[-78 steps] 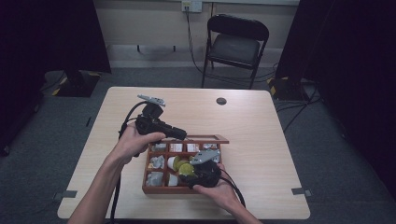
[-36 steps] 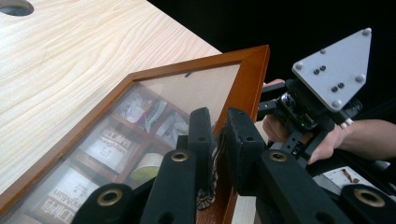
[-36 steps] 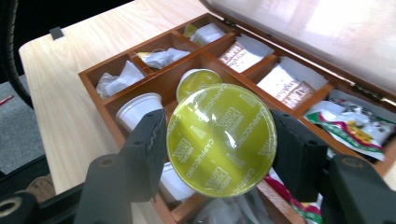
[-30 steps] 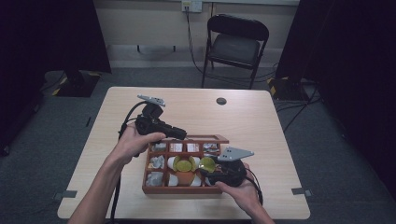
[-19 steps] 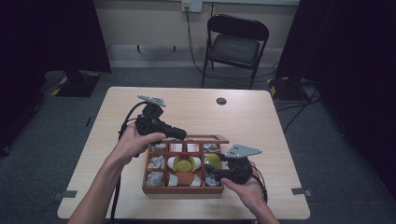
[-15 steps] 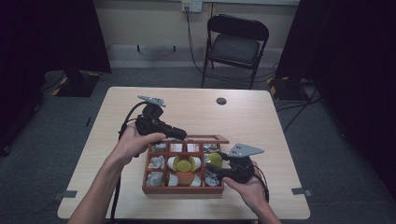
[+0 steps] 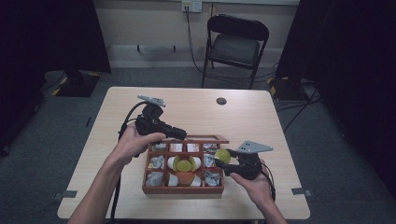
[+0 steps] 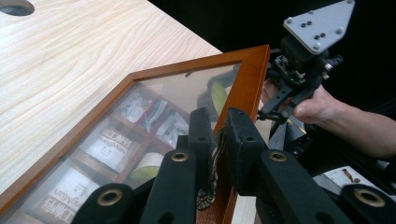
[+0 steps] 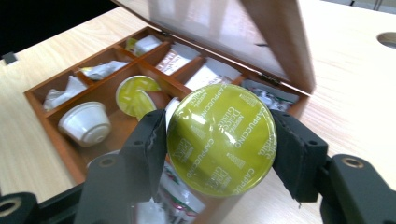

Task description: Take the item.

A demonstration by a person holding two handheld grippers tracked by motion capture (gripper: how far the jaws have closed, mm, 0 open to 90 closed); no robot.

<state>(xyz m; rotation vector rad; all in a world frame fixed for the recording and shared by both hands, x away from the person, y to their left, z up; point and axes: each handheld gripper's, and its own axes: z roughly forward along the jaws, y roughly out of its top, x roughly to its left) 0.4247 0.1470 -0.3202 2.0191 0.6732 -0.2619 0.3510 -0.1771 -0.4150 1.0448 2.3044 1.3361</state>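
Pale wood-grain table point(image 7: 261, 121) on grey floor, w/ dark curtains either side; scene ordered near to far.

Nearest the person, right gripper point(image 7: 224, 162) sits just off the box's right edge. Right gripper view: both black jaws clamp a round capsule point(image 9: 221, 139) by its rim, its yellow-green foil lid facing the camera, printed "CAPPUCCINO". In the high view the capsule point(image 7: 222, 155) shows as a small yellow-green disc at the box's right rim, approx. level w/ the middle row.

Wooden box point(image 7: 183, 188), reddish-brown, lies at the table's near-centre, split into compartments. Centre compartments hold a white capsule point(image 9: 85, 122) and another green-lidded capsule point(image 9: 135, 96); outer ones hold crumpled foil sachets point(image 7: 154, 178) and, in the far row, flat printed packets point(image 7: 176, 147).

Beyond the box, left gripper point(image 8: 218, 140) pinches the free edge of the glass-paned lid point(image 8: 140, 112): jaws closed on the wooden frame, one each side. Lid point(image 7: 205, 138) stands raised, hinged at the box's far side. Exact lid angle hard to judge from above; prob. tilted rather than upright.

Farther off: round cable hole point(image 7: 221, 101) near the table's far edge, then a black folding chair point(image 7: 236, 44) against the wall, below a wall socket point(image 7: 191, 5).
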